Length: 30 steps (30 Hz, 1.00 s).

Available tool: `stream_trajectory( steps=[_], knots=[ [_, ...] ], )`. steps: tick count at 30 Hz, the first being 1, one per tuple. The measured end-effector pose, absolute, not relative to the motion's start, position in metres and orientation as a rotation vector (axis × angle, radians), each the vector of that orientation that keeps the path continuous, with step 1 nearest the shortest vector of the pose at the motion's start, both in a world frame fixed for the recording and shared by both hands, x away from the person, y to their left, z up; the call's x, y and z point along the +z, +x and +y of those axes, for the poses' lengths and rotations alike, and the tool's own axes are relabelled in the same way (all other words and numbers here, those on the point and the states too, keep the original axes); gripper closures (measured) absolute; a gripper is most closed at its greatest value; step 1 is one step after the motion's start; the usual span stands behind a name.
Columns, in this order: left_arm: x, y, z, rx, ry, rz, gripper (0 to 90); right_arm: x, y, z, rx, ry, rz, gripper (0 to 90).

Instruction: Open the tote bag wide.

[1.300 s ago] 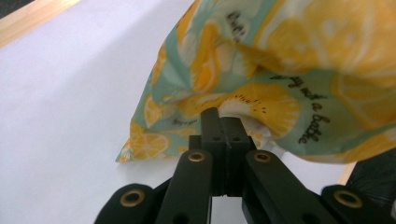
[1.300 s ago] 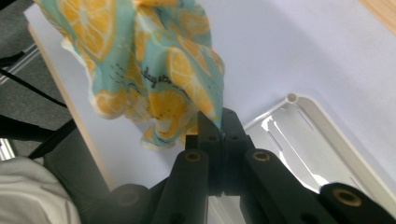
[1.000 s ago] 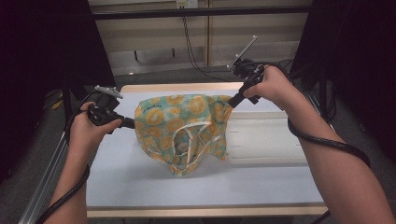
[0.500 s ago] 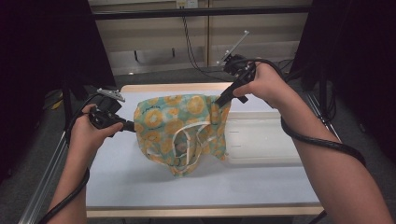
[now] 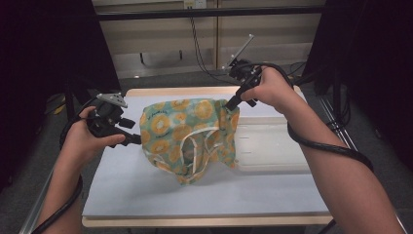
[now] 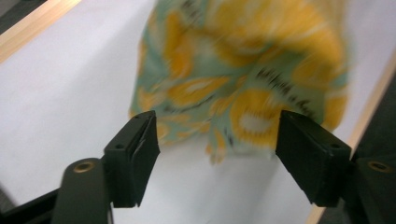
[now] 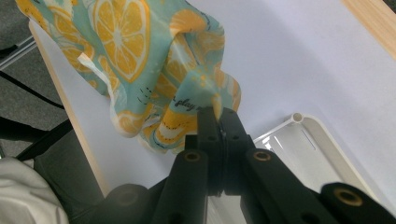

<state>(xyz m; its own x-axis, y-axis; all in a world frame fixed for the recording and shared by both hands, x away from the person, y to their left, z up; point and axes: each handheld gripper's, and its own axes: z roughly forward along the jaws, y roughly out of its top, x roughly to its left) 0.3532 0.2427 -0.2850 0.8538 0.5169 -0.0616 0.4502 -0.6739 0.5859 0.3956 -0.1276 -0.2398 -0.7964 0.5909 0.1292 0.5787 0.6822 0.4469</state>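
A teal cloth bag (image 5: 187, 134) printed with orange slices hangs over the white table (image 5: 146, 195), its white straps and lower folds resting on the top. My right gripper (image 5: 229, 104) holds its upper right corner. In the right gripper view the right gripper (image 7: 218, 114) is shut on a pinch of the cloth bag (image 7: 135, 51). My left gripper (image 5: 138, 139) sits at the bag's left edge. Its jaws have just been opening. In the left gripper view the left gripper (image 6: 217, 154) stands wide open, and the blurred bag (image 6: 243, 70) hangs just beyond its pads, untouched.
A white plastic tray (image 5: 277, 146) lies on the table's right half, partly under the bag, with its corner (image 7: 308, 135) below the right gripper. The table has a wooden rim (image 5: 195, 222). Dark stands and cables flank both sides.
My right gripper has swung its corner a little to the left, so the bag hangs narrower and more bunched. The left hand has stayed about where it was.
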Motion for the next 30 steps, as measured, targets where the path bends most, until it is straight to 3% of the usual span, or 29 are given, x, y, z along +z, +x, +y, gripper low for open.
stream_trajectory(
  steps=[5,7,8,10,12,13,15,30],
  knots=[
    [-0.280,0.358,0.232,0.189,2.436,0.669,25.9,-0.241,0.396,-0.128,0.745,1.002,2.858,90.0],
    [-0.280,0.360,0.228,0.188,2.418,0.671,31.2,-0.241,0.395,-0.128,0.748,1.011,2.851,90.0],
    [-0.279,0.362,0.225,0.172,2.398,0.651,43.0,-0.241,0.395,-0.128,0.748,1.009,2.851,90.0],
    [-0.277,0.363,0.225,0.178,2.382,0.649,48.2,-0.241,0.395,-0.128,0.744,1.012,2.851,90.0],
    [-0.275,0.365,0.224,0.144,2.341,0.648,65.1,-0.242,0.395,-0.128,0.751,1.004,2.851,90.0],
    [-0.273,0.368,0.223,0.107,2.327,0.666,78.5,-0.242,0.395,-0.129,0.749,0.995,2.855,90.0],
    [-0.270,0.370,0.223,0.091,2.307,0.689,89.0,-0.242,0.395,-0.129,0.752,1.001,2.850,90.0],
    [-0.270,0.386,0.234,0.064,2.283,0.855,90.0,-0.241,0.392,-0.151,0.809,1.073,2.844,90.0]
  ],
)
